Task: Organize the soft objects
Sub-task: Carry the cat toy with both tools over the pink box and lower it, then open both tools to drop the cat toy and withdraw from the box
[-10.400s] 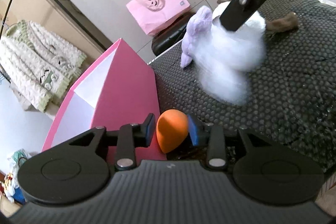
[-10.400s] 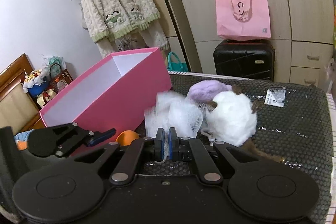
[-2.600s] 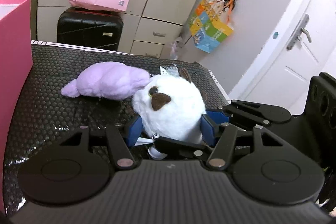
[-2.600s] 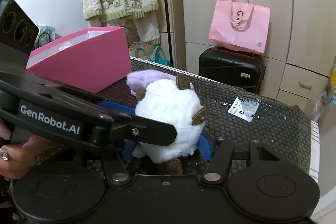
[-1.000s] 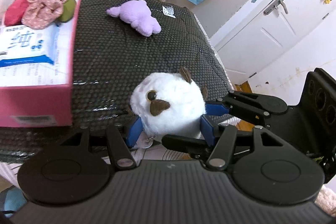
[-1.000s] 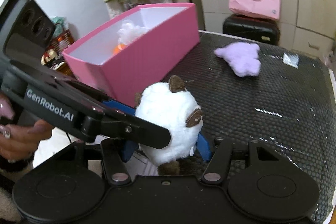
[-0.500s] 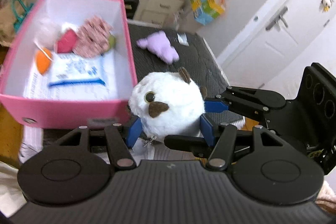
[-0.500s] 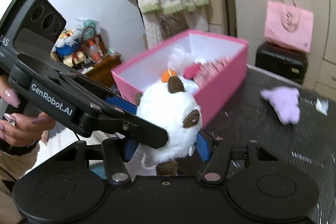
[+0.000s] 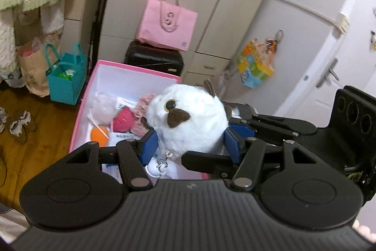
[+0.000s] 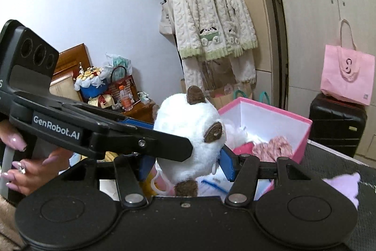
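A round white plush toy point(image 9: 188, 119) with brown ears and nose is held in the air by both grippers at once, above the near end of the open pink box point(image 9: 136, 68). My left gripper point(image 9: 190, 144) is shut on its sides; my right gripper point(image 10: 185, 162) is shut on it point(image 10: 188, 140) from the other direction. The box point(image 10: 303, 133) holds a white mesh puff point(image 9: 102, 104), an orange sponge point(image 9: 98, 133), a red pad point(image 9: 123, 119) and a pink scrunchie point(image 10: 272, 145). A purple plush point(image 10: 345, 185) lies on the black table point(image 10: 333, 161) to the right.
A black suitcase point(image 9: 152, 58) with a pink bag point(image 9: 168, 27) on top stands behind the box. A teal bag point(image 9: 64, 78) and shoes point(image 9: 20, 124) sit on the wooden floor at left. A cream cardigan point(image 10: 211, 18) hangs on a rack.
Both grippers have carried the white plush from beside the table's edge to over the pink box. The view has tilted up toward the wardrobe. The grip on the plush is unchanged.
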A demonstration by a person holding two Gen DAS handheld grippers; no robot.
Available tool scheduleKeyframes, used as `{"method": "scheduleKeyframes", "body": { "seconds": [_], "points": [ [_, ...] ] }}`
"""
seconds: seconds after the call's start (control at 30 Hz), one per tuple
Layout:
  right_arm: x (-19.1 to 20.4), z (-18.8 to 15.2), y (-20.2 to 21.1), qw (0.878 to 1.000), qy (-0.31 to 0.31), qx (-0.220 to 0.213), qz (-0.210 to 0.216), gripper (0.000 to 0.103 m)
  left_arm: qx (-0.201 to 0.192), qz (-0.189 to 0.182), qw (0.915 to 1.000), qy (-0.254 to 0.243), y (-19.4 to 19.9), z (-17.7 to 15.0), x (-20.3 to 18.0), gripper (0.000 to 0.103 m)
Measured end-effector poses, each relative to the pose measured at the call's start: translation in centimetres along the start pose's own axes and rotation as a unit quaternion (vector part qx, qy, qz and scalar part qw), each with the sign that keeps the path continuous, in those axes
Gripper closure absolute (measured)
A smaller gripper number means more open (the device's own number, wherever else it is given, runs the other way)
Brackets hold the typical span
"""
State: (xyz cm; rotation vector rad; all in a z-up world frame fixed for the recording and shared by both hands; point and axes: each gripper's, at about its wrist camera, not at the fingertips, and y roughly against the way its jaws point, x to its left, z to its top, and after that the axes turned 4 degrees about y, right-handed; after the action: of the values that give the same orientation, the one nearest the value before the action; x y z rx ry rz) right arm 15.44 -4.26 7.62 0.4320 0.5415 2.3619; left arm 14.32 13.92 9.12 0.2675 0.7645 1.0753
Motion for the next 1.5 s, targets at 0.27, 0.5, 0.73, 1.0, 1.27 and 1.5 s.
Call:
{"method": "scheduleKeyframes", "body": {
  "seconds": [0.27,0.5,0.73,1.0,1.27,1.5],
  "points": [
    [-2.6,-0.1,-6.3,0.998,-0.018,0.052,0.034,0.04,0.035,0.028,0.9988,0.021,-4.0,0.7,4.5,0.044],
    [-3.6,-1.4,-10.1,0.992,-0.031,0.105,0.056,0.04,0.075,0.045,0.9956,0.035,-6.3,-0.2,7.2,0.044],
    [-3.3,-2.1,-12.1,0.989,-0.017,0.139,0.052,0.038,0.068,0.09,0.9936,-0.012,-6.8,-0.8,6.8,0.041],
    [-3.8,-2.1,-8.3,0.993,0.002,0.121,0.014,0.033,0.037,0.106,0.9911,-0.072,-3.8,-1.1,4.5,0.038],
    [-3.7,-2.4,-0.3,0.997,0.004,0.081,-0.006,0.033,0.032,0.079,0.9869,-0.137,0.4,-1.8,0.3,0.037],
    [-2.5,-4.2,5.5,0.996,0.017,0.079,-0.026,0.033,0.051,0.048,0.9776,-0.199,1.7,-3.7,-4.4,0.033]
  ]
}}
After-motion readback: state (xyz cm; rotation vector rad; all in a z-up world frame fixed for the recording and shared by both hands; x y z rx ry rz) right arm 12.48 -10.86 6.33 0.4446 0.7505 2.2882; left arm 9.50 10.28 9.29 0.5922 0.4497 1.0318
